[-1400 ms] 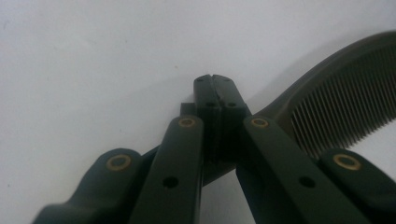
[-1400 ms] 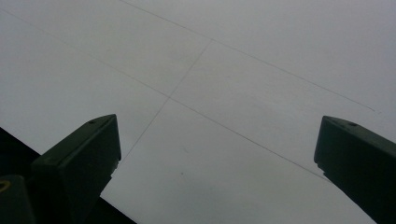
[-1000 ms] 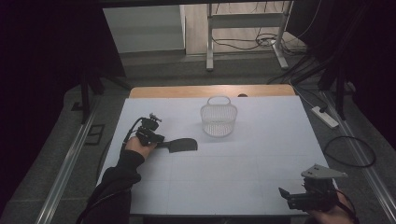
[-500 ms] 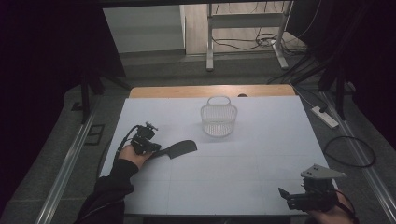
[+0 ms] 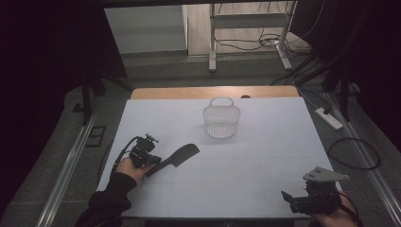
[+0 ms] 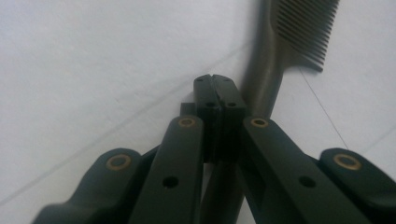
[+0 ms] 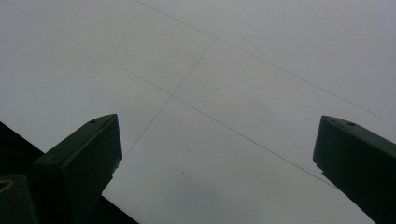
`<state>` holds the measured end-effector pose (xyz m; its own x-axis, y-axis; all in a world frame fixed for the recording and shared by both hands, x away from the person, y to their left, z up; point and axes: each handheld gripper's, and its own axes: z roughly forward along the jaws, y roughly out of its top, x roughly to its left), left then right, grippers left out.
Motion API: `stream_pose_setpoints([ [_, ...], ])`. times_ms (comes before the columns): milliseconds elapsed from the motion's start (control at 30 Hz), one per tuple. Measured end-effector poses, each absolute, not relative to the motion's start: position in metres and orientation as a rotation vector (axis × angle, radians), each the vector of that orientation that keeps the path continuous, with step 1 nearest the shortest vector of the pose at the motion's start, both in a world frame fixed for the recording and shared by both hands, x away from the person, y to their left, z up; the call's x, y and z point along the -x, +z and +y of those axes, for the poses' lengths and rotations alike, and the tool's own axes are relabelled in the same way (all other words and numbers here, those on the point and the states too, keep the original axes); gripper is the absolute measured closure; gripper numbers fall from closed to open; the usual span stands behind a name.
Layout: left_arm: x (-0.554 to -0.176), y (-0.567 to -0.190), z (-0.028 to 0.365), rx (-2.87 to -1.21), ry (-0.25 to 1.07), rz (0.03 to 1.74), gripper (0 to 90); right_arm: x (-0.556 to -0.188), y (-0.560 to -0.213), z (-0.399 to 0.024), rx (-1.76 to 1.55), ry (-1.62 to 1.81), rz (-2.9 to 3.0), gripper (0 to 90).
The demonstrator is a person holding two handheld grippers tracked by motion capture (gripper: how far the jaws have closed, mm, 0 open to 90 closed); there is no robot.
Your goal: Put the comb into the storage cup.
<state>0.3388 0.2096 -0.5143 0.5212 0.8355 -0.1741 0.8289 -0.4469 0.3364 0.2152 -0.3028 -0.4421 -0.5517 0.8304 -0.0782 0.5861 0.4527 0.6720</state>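
Comb (image 6: 280,60): dark, long-handled, fine teeth; I see it at two o'clock from my left gripper (image 6: 215,84).
Left jaws: fully closed beside its handle, gripping nothing.
Right gripper (image 7: 217,154): jaws wide, empty.

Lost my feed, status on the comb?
Left tool shut on comb handle. Right tool open, idle. Wire basket ahead, apart from the comb.

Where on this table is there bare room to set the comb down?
Most of the white table is bare: the wide stretch between the left gripper with its comb and the right gripper, and both sides of the wire basket. It is crowded nowhere.
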Motion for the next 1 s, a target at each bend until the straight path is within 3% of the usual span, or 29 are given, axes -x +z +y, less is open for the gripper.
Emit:
stream_pose_setpoints([
  [600,-0.307,-0.512,0.191,-2.413,0.014,1.370,89.0,-0.215,-0.442,-0.302,-1.188,0.838,2.312,1.6],
  [1000,-0.302,-0.499,0.201,-2.302,0.039,1.411,86.2,-0.215,-0.442,-0.302,-1.186,0.836,2.313,1.7],
])
